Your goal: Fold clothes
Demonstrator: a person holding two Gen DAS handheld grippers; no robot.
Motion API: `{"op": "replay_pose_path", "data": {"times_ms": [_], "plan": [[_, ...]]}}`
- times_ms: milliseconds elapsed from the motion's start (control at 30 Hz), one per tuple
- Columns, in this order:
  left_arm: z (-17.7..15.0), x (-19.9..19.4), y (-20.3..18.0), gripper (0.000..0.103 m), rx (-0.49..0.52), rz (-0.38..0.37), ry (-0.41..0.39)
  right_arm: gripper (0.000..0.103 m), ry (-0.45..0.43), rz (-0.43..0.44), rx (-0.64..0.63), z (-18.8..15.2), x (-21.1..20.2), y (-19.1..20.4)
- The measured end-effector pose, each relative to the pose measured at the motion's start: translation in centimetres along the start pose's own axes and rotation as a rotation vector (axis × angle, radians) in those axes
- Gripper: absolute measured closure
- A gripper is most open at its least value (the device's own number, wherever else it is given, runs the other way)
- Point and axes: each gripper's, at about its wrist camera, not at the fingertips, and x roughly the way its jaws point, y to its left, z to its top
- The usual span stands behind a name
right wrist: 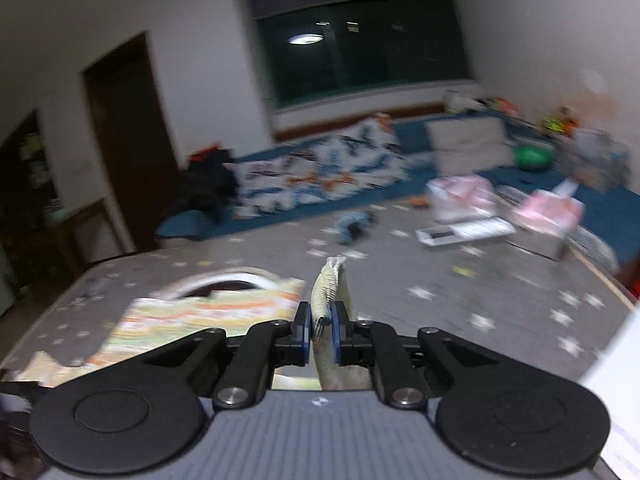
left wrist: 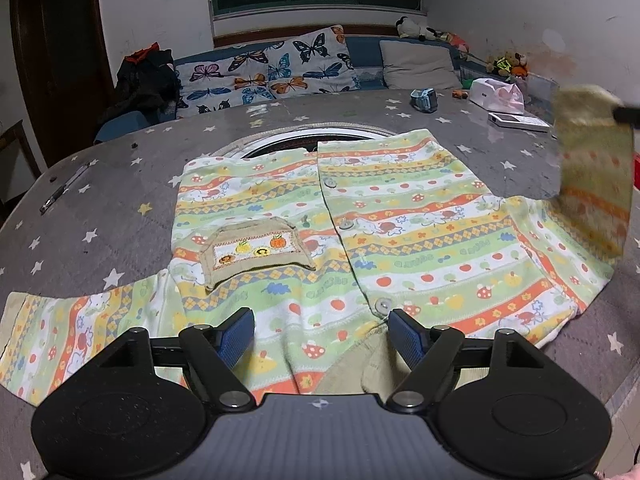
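Observation:
A child's patterned cardigan point(left wrist: 360, 220) lies buttoned and flat on the star-print grey table point(left wrist: 100, 200), with a beige pocket point(left wrist: 252, 252) on its left half. My left gripper point(left wrist: 322, 334) hovers open over the garment's collar edge, blue pads wide apart. The cardigan's right sleeve point(left wrist: 592, 168) is lifted off the table at the right, blurred. In the right wrist view my right gripper point(right wrist: 321, 326) is shut on that sleeve's ribbed beige cuff point(right wrist: 329, 280), which sticks up between the pads. The cardigan's body point(right wrist: 208, 312) lies to the lower left of it.
A pen point(left wrist: 64, 188) lies at the table's left edge. A blue watch point(left wrist: 424, 100), a white device point(left wrist: 518, 121) and a white-and-pink bag point(left wrist: 498, 94) sit at the far right. Behind the table runs a blue sofa with a butterfly blanket point(left wrist: 272, 68).

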Motion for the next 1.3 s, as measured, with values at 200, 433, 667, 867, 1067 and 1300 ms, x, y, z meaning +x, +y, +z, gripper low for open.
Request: {"op": "replay_pose_path", "data": {"times_ms": [200,433,667,867,1067,1300], "plan": [[-0.6,-0.5,1.2,0.026,-0.035,0.011,-0.004,0.094,0.014,0.165,-0.091,1.4,2.0,6.2],[-1.4,-1.0,3.2,0.026,-0.080,0.035,-0.008,0.094,0.061,0.305,-0.166,1.0,5.1,12.7],[-2.1,-1.5,4.9,0.025,-0.121,0.053,-0.011,0.095,0.135,0.385,-0.231,-1.0,8.0,17.7],[-2.4,-1.8,6.2,0.025,-0.151,0.071,-0.011,0.095,0.206,0.411,-0.271,-3.4,9.6,20.3],[-2.4,-2.2,7.0,0.024,-0.166,0.090,-0.017,0.083,0.259,0.451,-0.297,-4.7,10.2,21.3],[-1.7,-2.9,8.1,0.024,-0.203,0.112,-0.051,0.078,0.251,0.407,-0.318,-4.6,8.3,19.1]]}}
